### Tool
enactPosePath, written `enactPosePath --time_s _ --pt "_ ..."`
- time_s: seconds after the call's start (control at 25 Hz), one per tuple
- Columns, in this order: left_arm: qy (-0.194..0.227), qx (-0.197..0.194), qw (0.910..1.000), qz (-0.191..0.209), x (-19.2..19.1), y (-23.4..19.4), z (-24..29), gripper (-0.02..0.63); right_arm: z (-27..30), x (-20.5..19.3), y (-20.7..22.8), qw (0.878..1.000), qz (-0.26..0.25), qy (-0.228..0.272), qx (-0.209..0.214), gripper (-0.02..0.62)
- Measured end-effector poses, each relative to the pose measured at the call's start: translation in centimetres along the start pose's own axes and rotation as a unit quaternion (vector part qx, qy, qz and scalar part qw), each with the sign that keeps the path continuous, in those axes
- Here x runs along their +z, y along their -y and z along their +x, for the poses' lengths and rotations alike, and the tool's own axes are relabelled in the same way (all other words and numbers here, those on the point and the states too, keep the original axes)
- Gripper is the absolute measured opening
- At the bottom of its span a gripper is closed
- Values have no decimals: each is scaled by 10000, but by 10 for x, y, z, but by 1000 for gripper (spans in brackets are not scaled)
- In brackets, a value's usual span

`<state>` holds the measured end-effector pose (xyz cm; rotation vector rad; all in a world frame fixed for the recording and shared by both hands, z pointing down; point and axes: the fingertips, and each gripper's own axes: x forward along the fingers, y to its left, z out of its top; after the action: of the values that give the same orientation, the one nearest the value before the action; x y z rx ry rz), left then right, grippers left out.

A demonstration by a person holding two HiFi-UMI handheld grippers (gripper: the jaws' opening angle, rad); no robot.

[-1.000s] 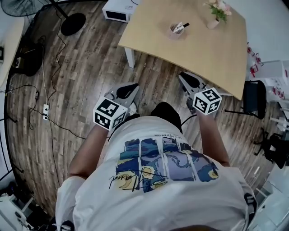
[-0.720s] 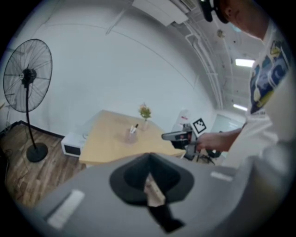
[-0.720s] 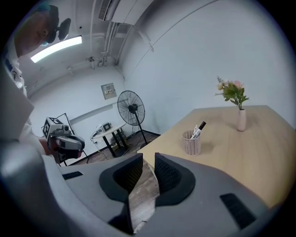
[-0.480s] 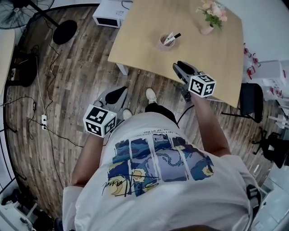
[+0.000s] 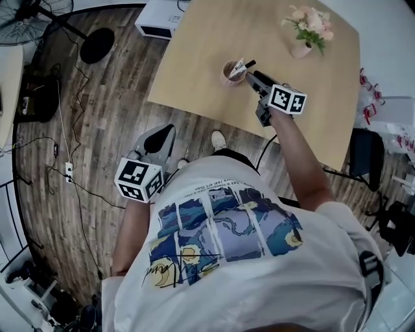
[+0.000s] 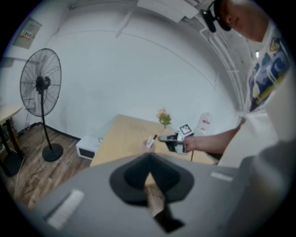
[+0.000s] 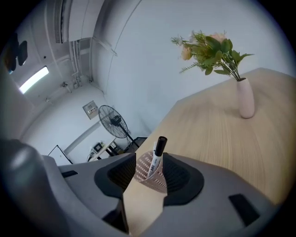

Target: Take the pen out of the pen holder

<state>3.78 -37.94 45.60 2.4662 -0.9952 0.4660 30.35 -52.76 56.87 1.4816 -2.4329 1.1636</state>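
Note:
A pinkish mesh pen holder (image 5: 231, 71) stands on the light wooden table (image 5: 194, 78), with a white pen with a black cap (image 5: 244, 65) leaning out of it. My right gripper (image 5: 250, 77) reaches over the table, its tips just short of the holder. In the right gripper view the holder (image 7: 149, 178) and pen (image 7: 157, 155) show in the gap between the jaws; the right gripper (image 7: 149, 163) is opening and its pads touch neither. My left gripper (image 5: 161, 135) hangs over the floor short of the table, shut and empty. From the left gripper (image 6: 148, 163) the holder (image 6: 149, 144) is small and far.
A pink vase of flowers (image 5: 305, 35) stands at the table's far right. On the wooden floor sit a white box (image 5: 159, 16), a fan base (image 5: 97, 45), a power strip with cables (image 5: 68, 172) and a dark chair (image 5: 366, 149) on the right.
The person has stepped up to the table. My right gripper has swung forward over the tabletop to the pen holder. My left gripper drifted forward a little, still over the floor.

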Motion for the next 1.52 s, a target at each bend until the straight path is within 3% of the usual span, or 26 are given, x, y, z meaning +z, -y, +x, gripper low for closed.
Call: enactPosePath --time_s 0.4,0.56,0.64,1.08,1.52 --pt "-16 500 9985 -235 6 -13 11 9 33 18 17 9989 344 13 313 168" --pt "2 512 9985 -206 9 -13 14 9 33 22 15 9989 309 106 343 71" --pt "25 506 9985 -188 11 -14 14 10 32 22 12 9990 247 126 342 69" --pt "89 322 9994 -115 4 -14 -2 9 8 44 -24 9972 -443 529 304 67" --pt "265 66 9996 -56 -13 -19 -44 9 -32 68 -93 9841 -1451 994 228 67"
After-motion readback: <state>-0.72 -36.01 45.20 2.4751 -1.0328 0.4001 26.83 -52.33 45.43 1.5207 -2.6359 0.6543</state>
